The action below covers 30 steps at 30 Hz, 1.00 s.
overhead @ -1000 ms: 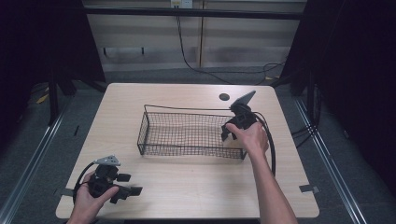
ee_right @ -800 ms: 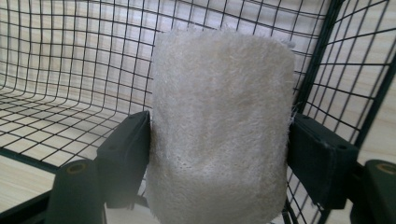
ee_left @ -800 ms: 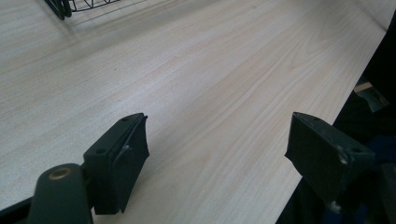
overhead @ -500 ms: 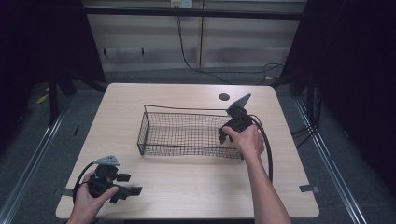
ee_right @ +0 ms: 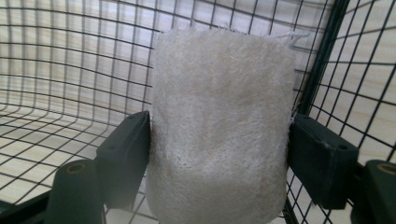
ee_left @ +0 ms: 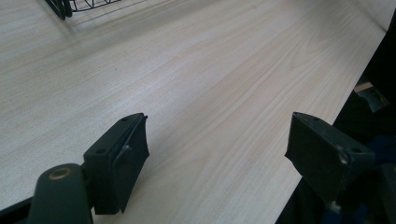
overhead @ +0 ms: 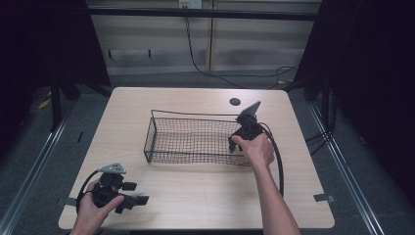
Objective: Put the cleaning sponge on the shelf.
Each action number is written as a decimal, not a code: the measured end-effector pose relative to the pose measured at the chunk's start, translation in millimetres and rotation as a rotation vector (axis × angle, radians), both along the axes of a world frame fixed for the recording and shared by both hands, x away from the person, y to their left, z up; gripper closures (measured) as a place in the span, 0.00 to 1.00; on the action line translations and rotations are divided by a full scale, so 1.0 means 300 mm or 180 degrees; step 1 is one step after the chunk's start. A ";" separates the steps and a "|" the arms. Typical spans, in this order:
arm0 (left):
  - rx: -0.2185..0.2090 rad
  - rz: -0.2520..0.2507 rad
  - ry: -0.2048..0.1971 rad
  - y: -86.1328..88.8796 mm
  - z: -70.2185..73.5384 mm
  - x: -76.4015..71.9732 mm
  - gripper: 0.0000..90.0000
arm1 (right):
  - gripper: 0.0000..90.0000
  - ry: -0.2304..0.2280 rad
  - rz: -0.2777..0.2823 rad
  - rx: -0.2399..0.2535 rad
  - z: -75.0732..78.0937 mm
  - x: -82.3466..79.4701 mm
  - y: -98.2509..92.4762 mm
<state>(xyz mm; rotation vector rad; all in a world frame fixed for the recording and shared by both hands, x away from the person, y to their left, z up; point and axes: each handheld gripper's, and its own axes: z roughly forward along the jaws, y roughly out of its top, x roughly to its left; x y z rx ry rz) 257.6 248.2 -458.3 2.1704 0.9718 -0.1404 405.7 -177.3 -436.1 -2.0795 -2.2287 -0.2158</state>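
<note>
A cream, fibrous loofah-like scrub pad point(ee_right: 219, 126) sits clamped between the right gripper's point(ee_right: 218, 163) jaws, low inside the black wire mesh basket point(overhead: 195, 142) near its right end. This looks like the placing step, so next the jaws should part and lift clear. The left gripper point(ee_left: 224, 154) rests spread apart, holding nothing, over the pale wooden table point(overhead: 195, 191).

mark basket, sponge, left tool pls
basket point(overhead: 195, 115): high view, far rim wire.
sponge point(ee_right: 219, 130): right gripper view, middle of its front face.
left tool point(ee_left: 217, 161): left gripper view, midway between its two open jaw tips.
</note>
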 end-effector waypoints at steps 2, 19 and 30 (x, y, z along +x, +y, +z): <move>-0.0001 0.0003 0.0000 0.001 0.000 0.000 0.23 | 0.29 0.0013 -0.0005 -0.0001 -0.002 0.001 -0.001; -0.0008 0.0004 0.0006 0.000 0.000 -0.001 0.23 | 0.28 0.0010 0.0025 -0.0163 -0.021 0.008 0.025; -0.0004 -0.0003 0.0004 0.000 0.001 0.000 0.23 | 0.26 0.0033 0.0029 -0.0188 -0.010 0.007 0.022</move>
